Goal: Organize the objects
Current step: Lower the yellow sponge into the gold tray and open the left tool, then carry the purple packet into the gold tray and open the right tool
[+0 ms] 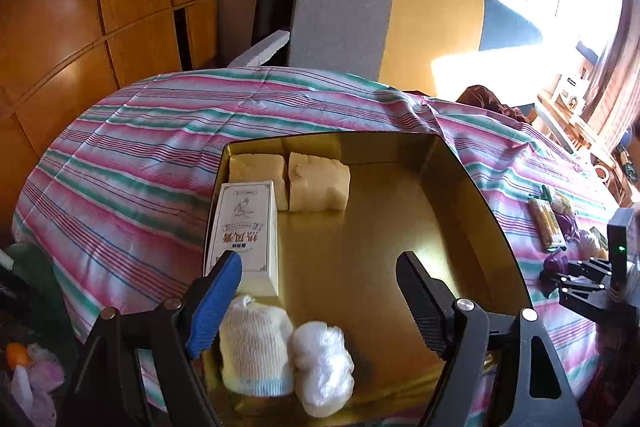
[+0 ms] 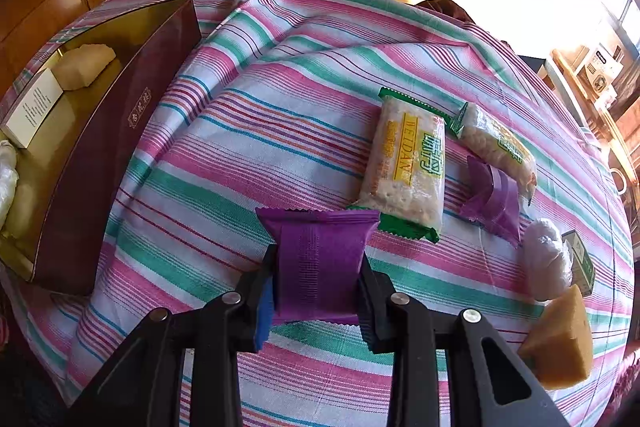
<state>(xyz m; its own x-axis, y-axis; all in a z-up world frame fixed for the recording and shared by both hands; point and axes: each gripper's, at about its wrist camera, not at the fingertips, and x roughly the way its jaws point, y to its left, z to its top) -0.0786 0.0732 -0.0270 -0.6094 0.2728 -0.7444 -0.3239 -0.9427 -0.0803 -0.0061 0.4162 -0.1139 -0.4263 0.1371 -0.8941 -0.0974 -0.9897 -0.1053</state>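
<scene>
My left gripper (image 1: 320, 303) is open and empty above the near end of a gold-lined box (image 1: 380, 227). The box holds two yellow sponge blocks (image 1: 316, 183), a white carton (image 1: 244, 235), a knitted white roll (image 1: 256, 347) and a white net ball (image 1: 324, 367). My right gripper (image 2: 316, 291) is shut on a purple snack packet (image 2: 318, 259) just above the striped cloth. The box (image 2: 100, 155) with its maroon wall lies to the left in the right wrist view. The right gripper also shows at the right edge of the left wrist view (image 1: 576, 279).
On the cloth (image 2: 240, 131) lie two green-trimmed cracker packs (image 2: 408, 163), another purple packet (image 2: 492, 199), a white net ball (image 2: 546, 259), a small green box (image 2: 580, 263) and a yellow sponge wedge (image 2: 560, 343). A grey and yellow chair (image 1: 380, 19) stands behind the table.
</scene>
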